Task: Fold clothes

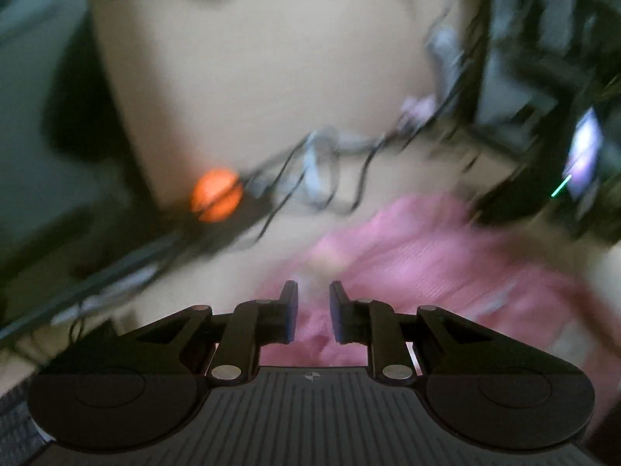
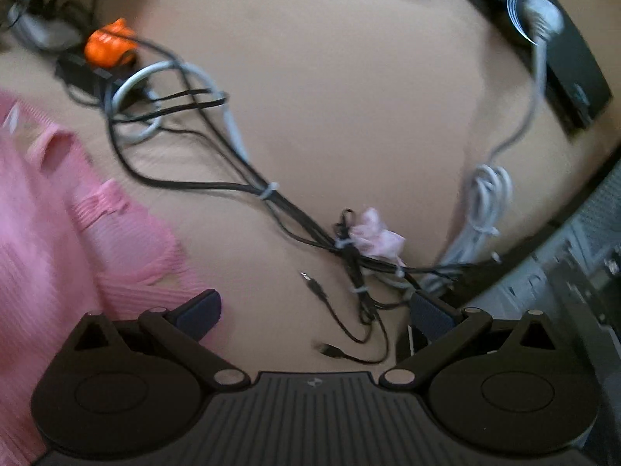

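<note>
A pink ribbed garment [image 1: 427,256] lies crumpled on the beige table [image 1: 252,58], blurred in the left wrist view. My left gripper [image 1: 313,310] hangs over its near edge with the jaws drawn close and a bunch of the pink cloth pinched between the pads. In the right wrist view the same garment [image 2: 46,225] fills the left side. My right gripper [image 2: 314,306] stands wide open above the table; its left fingertip [image 2: 202,308] overlaps the garment's edge, and nothing is held between its fingers.
A tangle of black and grey cables [image 2: 271,194] runs across the table [image 2: 330,97], with loose plugs [image 2: 310,279] just ahead of the right gripper. An orange object [image 2: 110,40] sits at the far left, a coiled grey cable [image 2: 489,194] and a black device [image 2: 562,58] at the right.
</note>
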